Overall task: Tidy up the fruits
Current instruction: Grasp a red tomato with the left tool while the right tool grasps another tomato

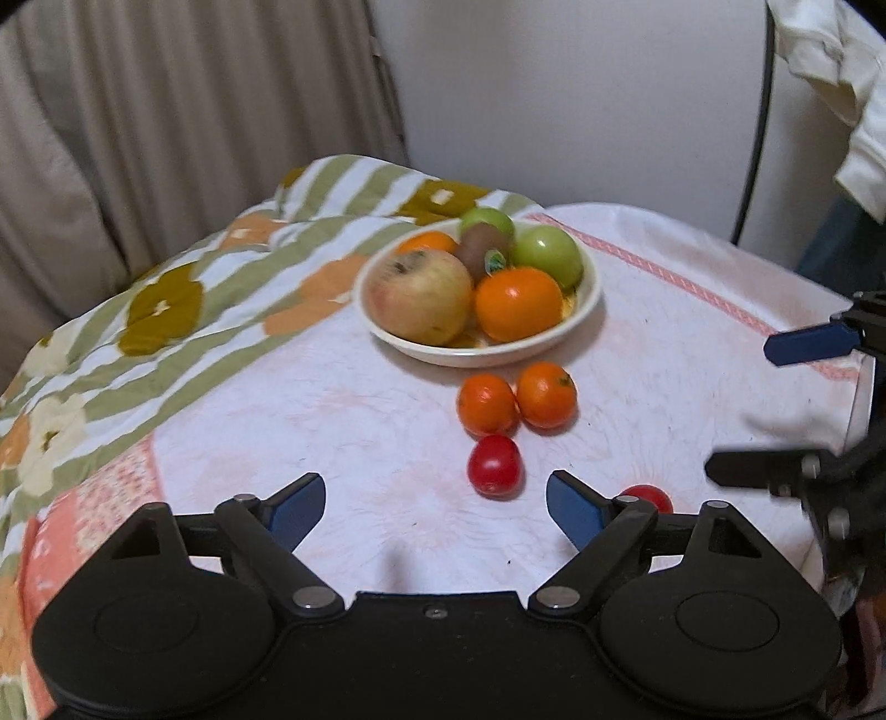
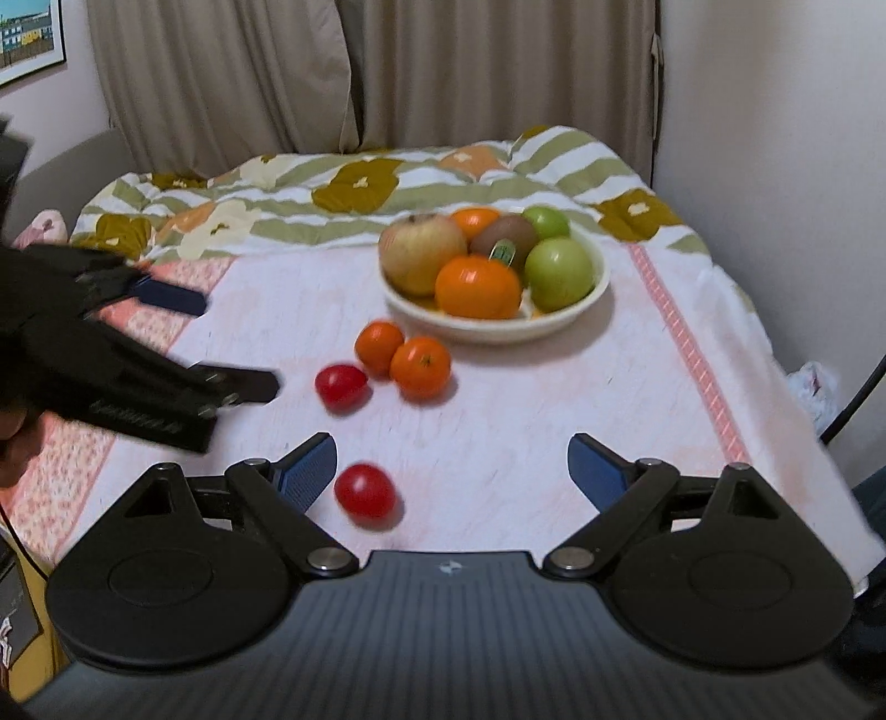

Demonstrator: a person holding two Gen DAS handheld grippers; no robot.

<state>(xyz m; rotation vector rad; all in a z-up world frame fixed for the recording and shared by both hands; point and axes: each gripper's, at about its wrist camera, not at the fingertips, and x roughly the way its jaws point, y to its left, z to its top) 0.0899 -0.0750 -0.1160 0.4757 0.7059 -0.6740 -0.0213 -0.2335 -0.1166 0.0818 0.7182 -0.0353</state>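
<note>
Cream bowl point(image 1: 588, 299), shallow, round, standing on a pale pink cloth point(image 1: 360, 421) toward the far middle of the surface. Contents, heaped and touching:
- one large yellow-red apple point(image 1: 421, 296), left side, dark blemish near the stem;
- one large orange point(image 1: 519, 303), near side, glossy;
- two green apples: one at the right point(image 1: 548, 256), one at the far rim point(image 1: 487, 221);
- one brown kiwi point(image 1: 486, 249) with a small green sticker, in the centre;
- one further orange point(image 1: 427, 242), mostly hidden at the far left of the bowl.

Loose fruit on the cloth, just near of the bowl:
- two small mandarins point(image 1: 487, 403) point(image 1: 546, 395), touching each other;
- one red tomato point(image 1: 494, 465), just near of the left mandarin;
- a second red tomato point(image 2: 365, 491), well apart from the first, nearest the viewer.

Left gripper point(image 1: 434, 512): blue-padded fingers spread wide, holding nothing, hovering near of the first tomato. Right gripper point(image 2: 451, 471): fingers equally wide apart, holding nothing; the second tomato lies just beside its left finger point(image 2: 310, 471).

View differences. The left wrist view hides most of the second tomato behind its own right finger, and shows the right gripper at the right edge plus a white garment point(image 1: 830, 72) hanging at the upper right. The right wrist view shows that tomato whole, the left gripper entering from the left, a framed picture point(image 2: 27, 39) at the upper left, and beige curtains point(image 2: 387, 72) behind a striped floral quilt point(image 2: 360, 194).
</note>
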